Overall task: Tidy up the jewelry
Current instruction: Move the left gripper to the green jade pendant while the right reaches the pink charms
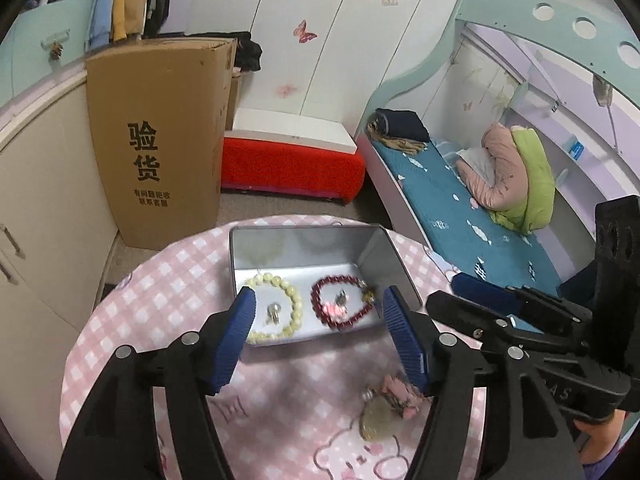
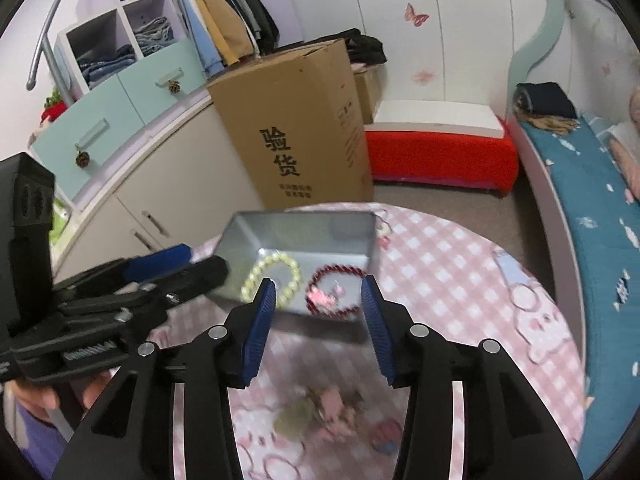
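An open silver tin (image 1: 384, 256) (image 2: 296, 228) stands on a round table with a pink checked cloth (image 1: 160, 300). Inside it lie a cream bead bracelet (image 1: 296, 304) (image 2: 294, 270) and a red bead bracelet (image 1: 336, 279) (image 2: 336, 268), each ringing a small metal trinket. My left gripper (image 1: 319, 296) hangs open just in front of the tin, nothing between its fingers. My right gripper (image 2: 319, 284) is open too and empty, close beside the left. On the cloth nearer me lies a pale green disc pendant (image 1: 378, 420) (image 2: 292, 420) with a pink tassel.
A tall cardboard box (image 1: 160, 140) stands on the floor behind the table, with a red bench (image 1: 292, 168) to its right. A bed with a teal sheet (image 1: 440, 200) runs along the right. Cream cabinets (image 1: 40, 220) line the left.
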A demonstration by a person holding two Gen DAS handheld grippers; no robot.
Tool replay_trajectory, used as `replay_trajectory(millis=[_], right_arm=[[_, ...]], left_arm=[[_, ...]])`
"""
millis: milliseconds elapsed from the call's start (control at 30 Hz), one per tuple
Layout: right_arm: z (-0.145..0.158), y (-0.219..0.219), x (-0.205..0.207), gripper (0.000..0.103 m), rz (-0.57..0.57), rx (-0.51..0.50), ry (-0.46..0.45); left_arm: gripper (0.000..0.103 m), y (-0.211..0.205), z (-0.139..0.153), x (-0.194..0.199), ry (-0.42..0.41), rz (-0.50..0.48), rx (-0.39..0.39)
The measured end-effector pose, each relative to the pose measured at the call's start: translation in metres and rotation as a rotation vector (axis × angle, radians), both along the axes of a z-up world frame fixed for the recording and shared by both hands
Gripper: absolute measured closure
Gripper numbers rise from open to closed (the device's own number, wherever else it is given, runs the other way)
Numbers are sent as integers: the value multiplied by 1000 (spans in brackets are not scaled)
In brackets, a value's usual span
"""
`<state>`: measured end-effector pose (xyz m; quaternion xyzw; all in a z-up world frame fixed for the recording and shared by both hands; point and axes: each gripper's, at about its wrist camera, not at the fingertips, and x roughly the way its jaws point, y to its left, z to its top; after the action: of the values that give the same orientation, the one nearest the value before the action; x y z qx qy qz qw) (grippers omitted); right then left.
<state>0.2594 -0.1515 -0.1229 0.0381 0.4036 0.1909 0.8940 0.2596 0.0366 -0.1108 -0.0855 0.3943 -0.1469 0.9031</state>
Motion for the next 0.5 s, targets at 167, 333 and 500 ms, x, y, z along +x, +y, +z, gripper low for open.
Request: replay_trajectory(millis=[167, 333, 500], right_arm=[[-11, -17, -32, 46, -44, -67, -23], [-29, -37, -57, 41, -96, -89, -14], [-51, -51, -70, 40, -124, -76, 24]], left_arm=[[31, -15, -12, -32, -24, 9, 52], [31, -34, -34, -54, 5, -6, 94], [31, -55, -58, -63, 51, -36, 130]])
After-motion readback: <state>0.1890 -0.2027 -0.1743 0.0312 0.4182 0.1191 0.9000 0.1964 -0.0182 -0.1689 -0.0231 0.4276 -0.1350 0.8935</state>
